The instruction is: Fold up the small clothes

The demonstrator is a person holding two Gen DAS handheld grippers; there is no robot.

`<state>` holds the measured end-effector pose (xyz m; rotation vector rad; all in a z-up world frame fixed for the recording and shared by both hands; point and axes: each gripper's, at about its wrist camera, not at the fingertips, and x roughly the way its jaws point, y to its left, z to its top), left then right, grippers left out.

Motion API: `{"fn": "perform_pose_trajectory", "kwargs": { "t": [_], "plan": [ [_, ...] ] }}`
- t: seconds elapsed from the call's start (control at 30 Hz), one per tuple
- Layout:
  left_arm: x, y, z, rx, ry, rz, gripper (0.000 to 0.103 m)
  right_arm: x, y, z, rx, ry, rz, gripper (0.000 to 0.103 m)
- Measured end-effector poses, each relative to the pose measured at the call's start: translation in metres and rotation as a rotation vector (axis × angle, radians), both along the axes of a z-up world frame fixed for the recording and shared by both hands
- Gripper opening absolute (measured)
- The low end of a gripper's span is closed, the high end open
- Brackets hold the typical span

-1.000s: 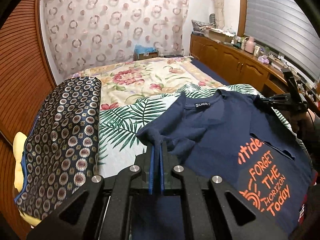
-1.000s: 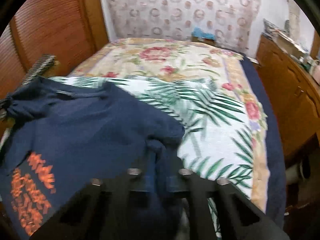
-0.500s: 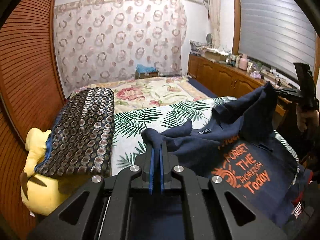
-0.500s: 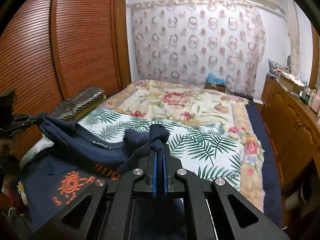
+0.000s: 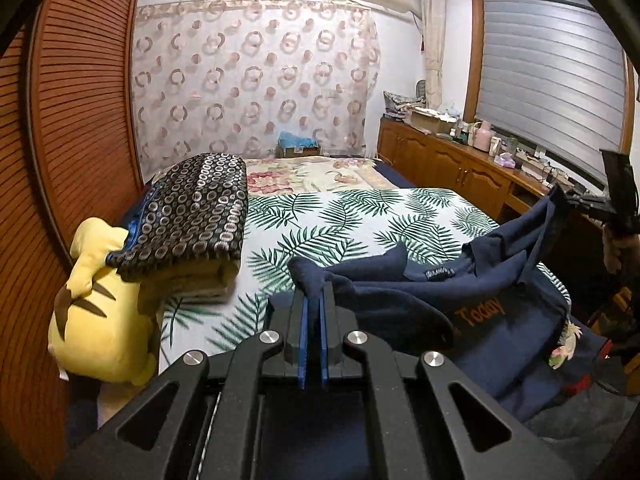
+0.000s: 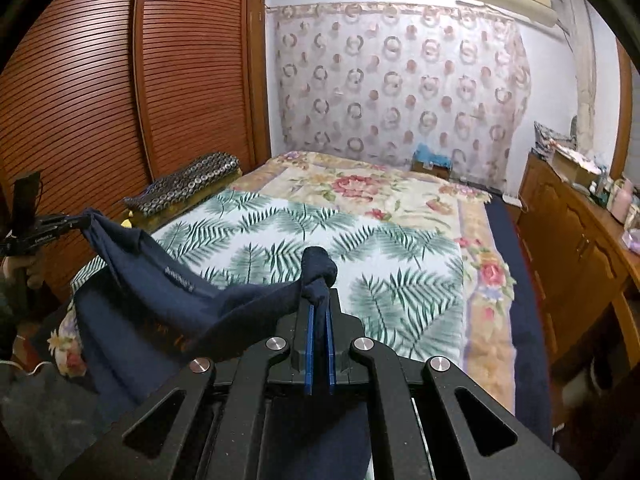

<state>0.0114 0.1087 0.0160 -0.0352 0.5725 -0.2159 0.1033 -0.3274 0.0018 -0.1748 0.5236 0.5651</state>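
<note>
A: Shirt (image 5: 500, 300) fabric is bunched in the clamped left gripper (image 5: 313, 300), the rest trailing off to its right.

B: Same opposite: right gripper (image 6: 319, 308) is clenched on cloth, body sagging to its left, above the bed (image 6: 400, 248).

A: Carrying step, likely. Next, spread it flat.

a home bedroom: a bed (image 6: 400, 208) with floral covers, a slatted wardrobe (image 6: 120, 100), a curtain (image 6: 400, 80), wooden cabinets (image 5: 452, 168).
</note>
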Motion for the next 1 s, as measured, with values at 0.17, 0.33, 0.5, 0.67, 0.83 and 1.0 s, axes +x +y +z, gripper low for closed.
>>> {"fn": "perform_pose_trajectory", "kwargs": {
  "t": [0.17, 0.33, 0.5, 0.67, 0.83, 1.0],
  "plan": [
    [-0.014, -0.003, -0.004, 0.027, 0.020, -0.003, 0.005, -0.016, -0.003, 0.011, -0.009, 0.034, -0.020, 0.005],
    [-0.016, -0.008, -0.022, 0.048, 0.069, -0.006, 0.006, -0.020, 0.002, -0.005, -0.034, 0.121, -0.031, 0.005],
    [-0.016, -0.011, -0.045, 0.065, 0.126, -0.006, 0.006, -0.011, 0.008, -0.034, -0.076, 0.209, -0.046, 0.005],
    [-0.015, -0.006, -0.044, 0.060, 0.128, -0.005, 0.024, 0.007, 0.007, -0.038, -0.110, 0.251, -0.105, 0.005],
    [-0.006, 0.002, -0.029, 0.050, 0.091, -0.005, 0.063, 0.013, 0.014, -0.013, -0.105, 0.198, -0.099, 0.016],
    [0.019, 0.005, -0.025, 0.049, 0.083, 0.001, 0.077, 0.028, 0.012, 0.004, -0.101, 0.149, -0.138, 0.051]
  ]
}}
